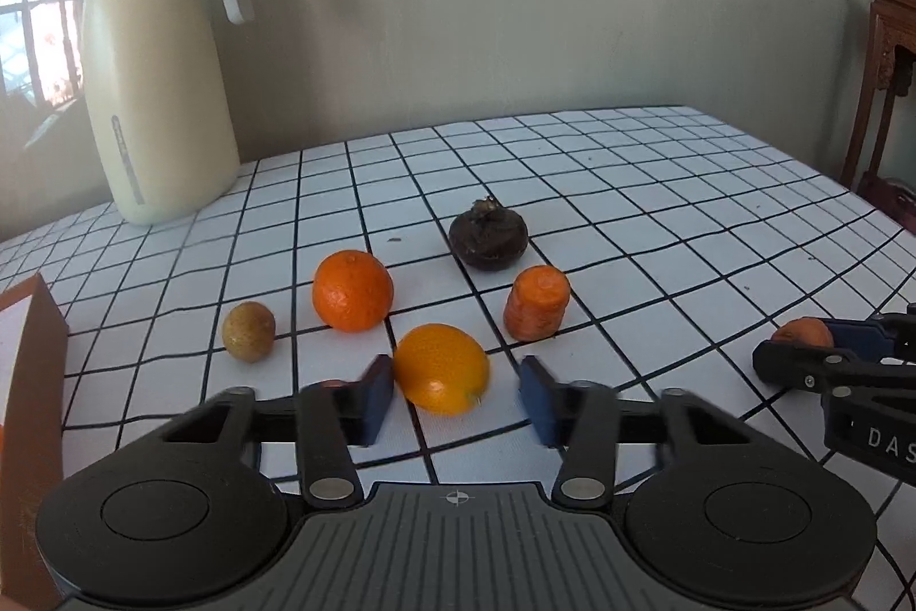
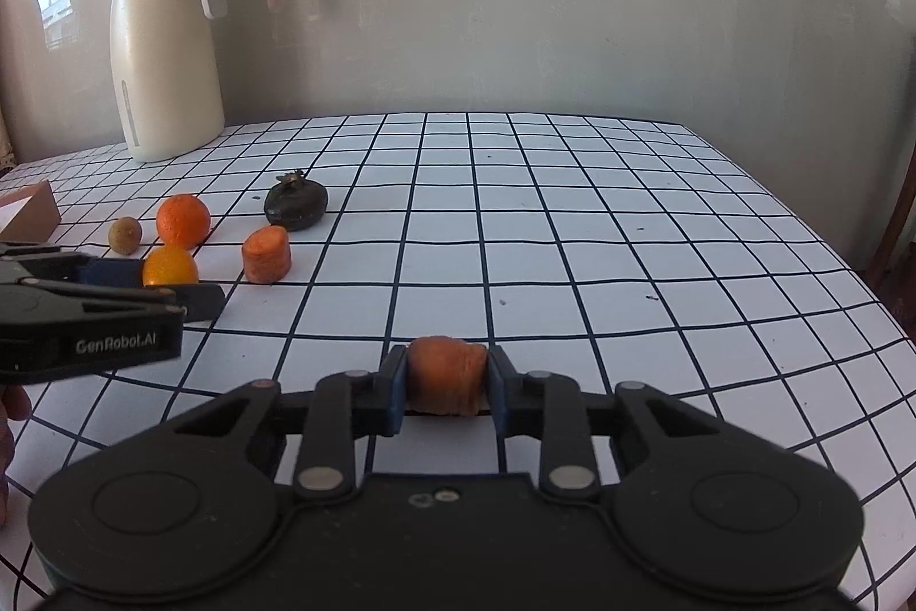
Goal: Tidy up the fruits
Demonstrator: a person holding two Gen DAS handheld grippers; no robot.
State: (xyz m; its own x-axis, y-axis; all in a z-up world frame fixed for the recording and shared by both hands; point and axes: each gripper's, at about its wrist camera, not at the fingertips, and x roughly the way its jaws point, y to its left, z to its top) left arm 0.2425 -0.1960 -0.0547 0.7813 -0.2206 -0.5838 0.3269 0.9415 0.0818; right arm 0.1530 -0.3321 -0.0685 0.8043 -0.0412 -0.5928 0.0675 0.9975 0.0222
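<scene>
You are in the pick-up step. Your right gripper (image 2: pixel 446 376) is clamped on a carrot chunk (image 2: pixel 447 373) low in the frame. Your left gripper (image 1: pixel 455 393) has its jaws apart around the yellow-orange citrus (image 1: pixel 442 367), right pad clear. Next, close fully, then lift both off the tabletop (image 2: pixel 572 221).

Black-gridded white tablecloth (image 2: pixel 572 221), orange fruits (image 1: pixel 352 290)
</scene>
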